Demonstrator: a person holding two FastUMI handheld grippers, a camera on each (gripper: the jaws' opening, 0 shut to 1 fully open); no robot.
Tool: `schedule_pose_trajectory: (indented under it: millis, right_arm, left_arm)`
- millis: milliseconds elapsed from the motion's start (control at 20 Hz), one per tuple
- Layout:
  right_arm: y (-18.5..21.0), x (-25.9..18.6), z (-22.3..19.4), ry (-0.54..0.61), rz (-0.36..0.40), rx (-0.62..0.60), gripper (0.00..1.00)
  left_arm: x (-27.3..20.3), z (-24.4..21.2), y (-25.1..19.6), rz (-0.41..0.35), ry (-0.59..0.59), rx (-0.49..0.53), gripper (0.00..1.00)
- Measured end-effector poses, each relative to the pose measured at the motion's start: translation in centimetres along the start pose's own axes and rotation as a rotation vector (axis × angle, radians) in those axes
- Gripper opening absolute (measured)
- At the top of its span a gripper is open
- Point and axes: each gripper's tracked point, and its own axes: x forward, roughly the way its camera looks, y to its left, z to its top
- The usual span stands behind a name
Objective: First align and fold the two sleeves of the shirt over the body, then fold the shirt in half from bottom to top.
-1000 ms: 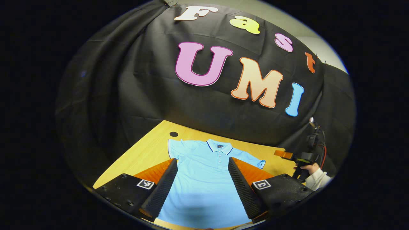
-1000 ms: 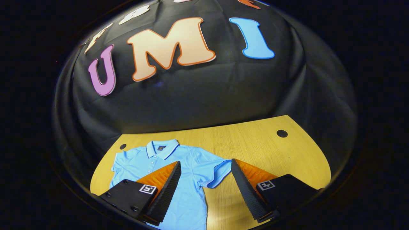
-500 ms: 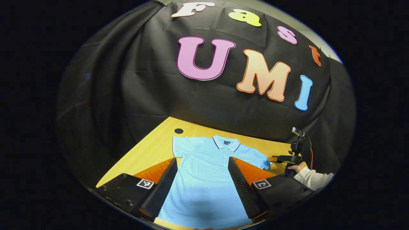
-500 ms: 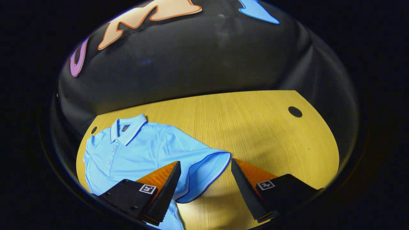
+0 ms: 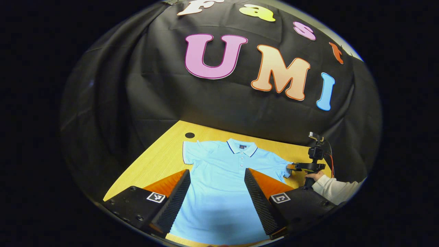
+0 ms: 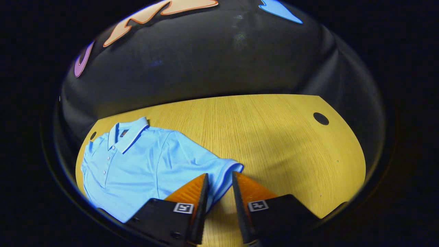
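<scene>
Wooden table [image 6: 274, 137] carries the blue shirt [image 5: 223, 185] flat, collar toward the wall. Your left gripper [image 5: 216, 195] hangs spread wide above its body; your right gripper [image 6: 219, 202] looks nearly closed around the sleeve [image 6: 219, 171] hem, contact unclear

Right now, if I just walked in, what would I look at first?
Probably the bright blue polo shirt lying flat on the yellow wooden table, collar toward the black cloth wall. Next, the right hand-held gripper, its fingers closing around the hem of one sleeve near the middle of the table. The left hand-held gripper hangs wide open above the shirt's body.
</scene>
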Motion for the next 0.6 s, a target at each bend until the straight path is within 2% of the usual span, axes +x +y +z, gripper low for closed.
schedule_pose_trajectory:
  millis: [150, 300, 400, 600]
  right_arm:
    - [0.5, -0.1, -0.2, 0.015, 0.022, 0.019, 0.07]
    - [0.6, -0.5, -0.1, 0.018, 0.014, 0.027, 0.02]
    - [1.2, -1.0, 1.2, -0.023, 0.022, 0.038, 0.02]
    - [5.5, -3.0, 4.7, -0.114, 0.122, 0.100, 0.02]
  left_arm:
    - [0.2, -0.1, 0.1, -0.002, 0.006, -0.016, 0.95]
    - [0.3, -0.1, 0.1, -0.008, 0.007, -0.017, 0.95]
    - [0.2, 0.0, 0.3, -0.009, 0.002, -0.018, 0.95]
    - [0.2, 0.0, 0.9, -0.008, 0.002, -0.045, 0.95]
